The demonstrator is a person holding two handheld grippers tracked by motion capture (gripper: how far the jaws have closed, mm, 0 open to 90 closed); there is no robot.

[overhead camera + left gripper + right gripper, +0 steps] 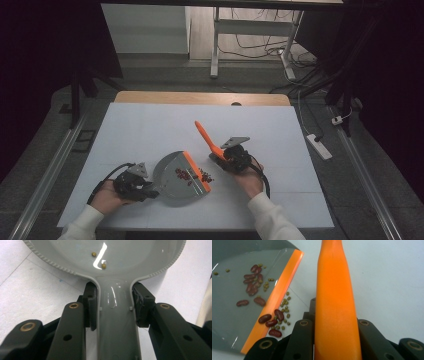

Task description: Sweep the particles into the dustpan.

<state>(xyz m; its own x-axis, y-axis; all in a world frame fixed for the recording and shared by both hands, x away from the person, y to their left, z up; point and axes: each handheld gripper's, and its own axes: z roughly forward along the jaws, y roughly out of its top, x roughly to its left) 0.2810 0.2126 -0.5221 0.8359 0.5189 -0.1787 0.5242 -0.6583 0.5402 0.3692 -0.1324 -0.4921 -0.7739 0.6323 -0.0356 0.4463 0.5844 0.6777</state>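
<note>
At the left of the high view, the left gripper [142, 184] sits low on the white bench [150, 125] with its jaws clamped on the handle of the grey dustpan [172, 181]; the left gripper view shows the pads pressed against both sides of that handle [116, 322]. The pan's long axis runs from the handle rightward to its orange lip [196, 171], so the open mouth faces the other hand.

Inside the pan lie red kidney beans [252, 281] and small green beans, gathered a little way back from the lip. Just beyond the lip, on the bare bench, a loose cluster of beans [277, 322] remains, some touching the orange edge.

To the right, the right gripper [231, 157] has its jaws closed on the orange brush handle [206, 136], which slants up and away toward the far side of the bench. The brush head itself is hidden under the gripper, so its contact with the bench cannot be told.

The stray beans lie between the right gripper and the lip, nearer the right hand. I judge the next sweep should run leftward, square to the orange edge.
</note>
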